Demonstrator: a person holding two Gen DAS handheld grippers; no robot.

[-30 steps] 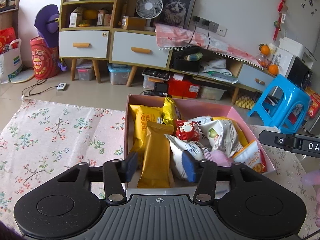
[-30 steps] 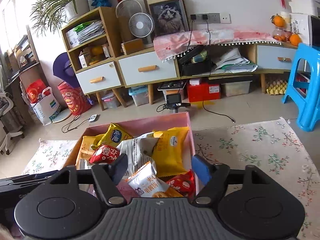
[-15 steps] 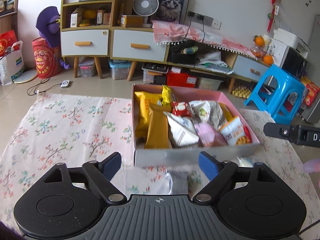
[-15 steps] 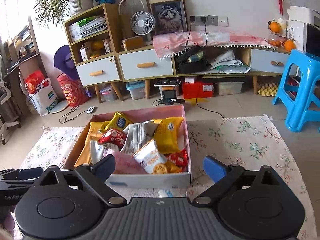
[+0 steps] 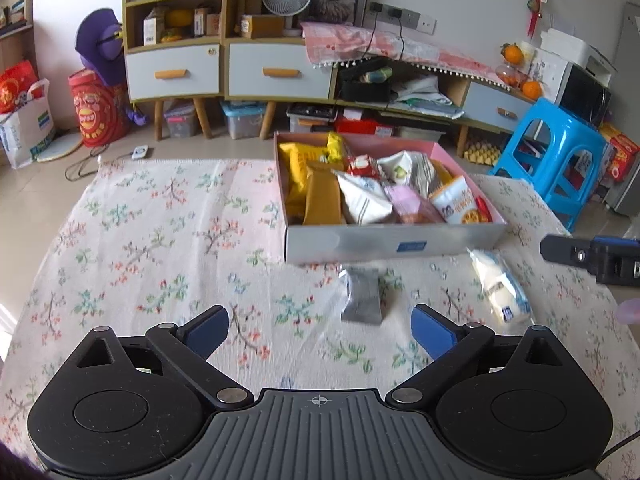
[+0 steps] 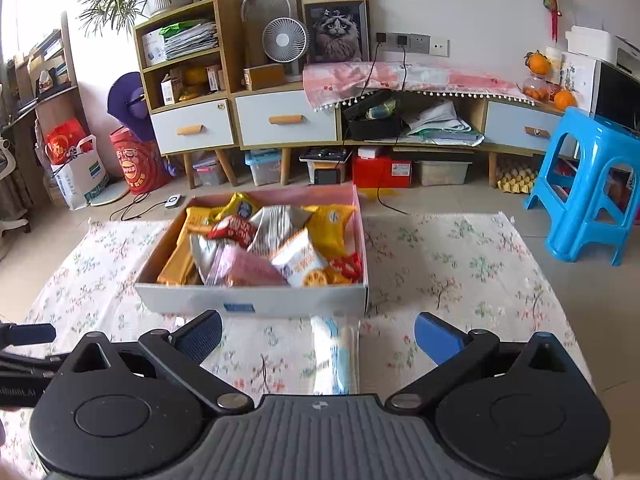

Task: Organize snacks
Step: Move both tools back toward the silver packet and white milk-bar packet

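Both tongs stand spread and empty, their jaws having just been opening. The left tongs (image 5: 320, 330) face a silver packet (image 5: 362, 296) on the flowered desk (image 5: 160, 240), just in front of the box (image 5: 394, 246). The right tongs (image 6: 318, 338) have a white-and-blue packet (image 6: 334, 356) lying between their jaws, untouched, also in front of the box. A new pick seems to be starting; next, each should close on its packet.

Shiny foil packet (image 5: 362, 295) at twelve o'clock lies on woven floral cloth (image 5: 160, 248); glossy plastic stool (image 6: 592, 184); matt cardboard box (image 5: 384, 244).
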